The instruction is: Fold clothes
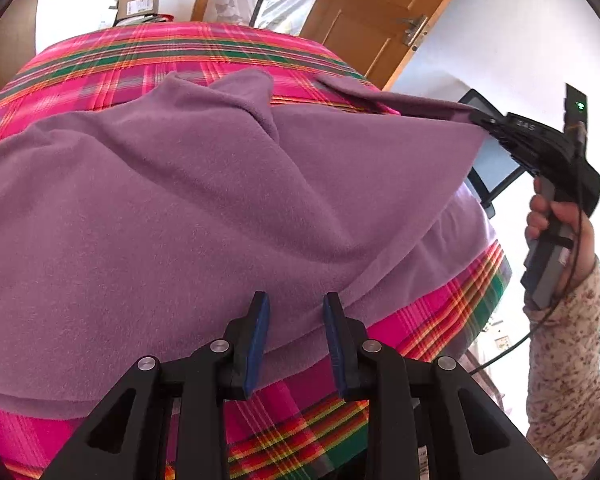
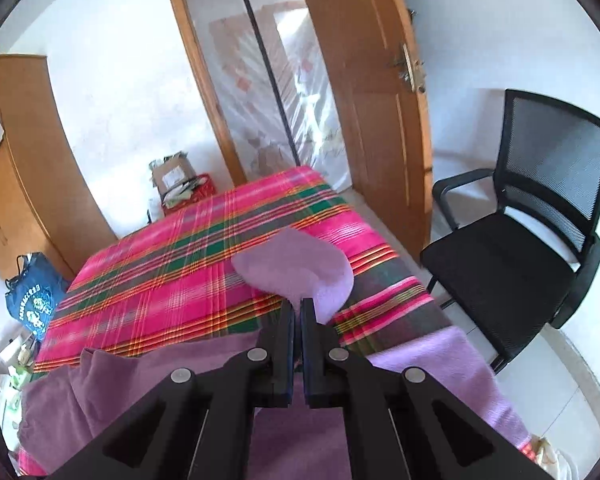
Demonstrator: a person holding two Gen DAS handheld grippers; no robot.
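Note:
A purple fleece garment [image 1: 180, 200] lies spread over a bed with a pink plaid cover [image 1: 140, 52]. At the garment's near hem my left gripper [image 1: 296, 320] points down at the cloth, its blue pads [image 1: 260, 332] apart; the fleece lies flat beneath the gap, not pinched. My right gripper [image 1: 478, 119] is shut on the garment's right corner and holds it up off the bed, pulling the cloth into a raised fold. In the right wrist view the shut gripper [image 2: 301, 303] pinches purple fleece [image 2: 296, 268], and a flap sticks out beyond its tips above the plaid cover [image 2: 160, 264].
A black mesh office chair [image 2: 520, 248] stands right of the bed, beside an open wooden door [image 2: 364, 100]. A cardboard box [image 2: 176, 176] and a blue bag [image 2: 32, 296] sit on the floor beyond and left of the bed. A hand [image 1: 548, 216] in a flowered sleeve holds the right gripper.

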